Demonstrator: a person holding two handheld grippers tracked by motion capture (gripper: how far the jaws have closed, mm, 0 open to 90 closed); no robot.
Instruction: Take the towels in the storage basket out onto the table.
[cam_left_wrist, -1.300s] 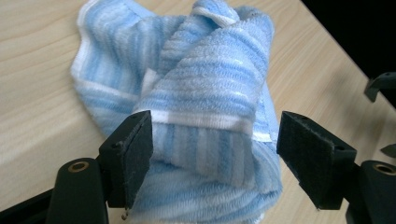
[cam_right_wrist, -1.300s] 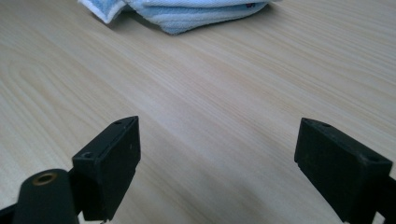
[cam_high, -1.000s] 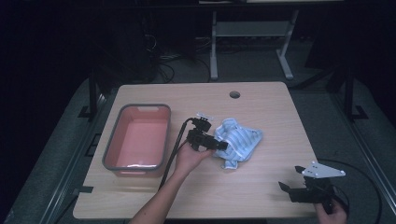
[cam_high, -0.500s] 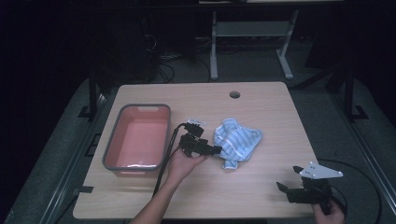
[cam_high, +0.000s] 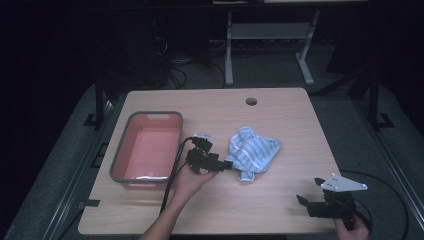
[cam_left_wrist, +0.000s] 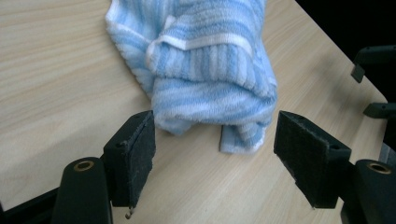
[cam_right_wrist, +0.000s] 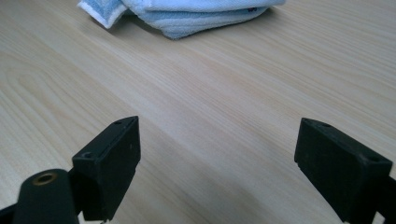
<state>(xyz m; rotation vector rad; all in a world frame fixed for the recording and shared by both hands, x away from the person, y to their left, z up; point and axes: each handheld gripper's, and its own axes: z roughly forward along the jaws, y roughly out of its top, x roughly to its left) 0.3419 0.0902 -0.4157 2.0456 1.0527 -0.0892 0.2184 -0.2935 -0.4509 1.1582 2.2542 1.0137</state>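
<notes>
left gripper view: left gripper (cam_left_wrist: 215, 144) gapes before towel (cam_left_wrist: 205, 70).

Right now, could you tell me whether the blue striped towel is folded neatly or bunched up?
Bunched up: the towel lies in a crumpled heap of overlapping folds on the table.

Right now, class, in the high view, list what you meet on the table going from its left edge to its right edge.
Pink tub → left tongs → blue striped towel → right tongs, down near the front right corner.
</notes>
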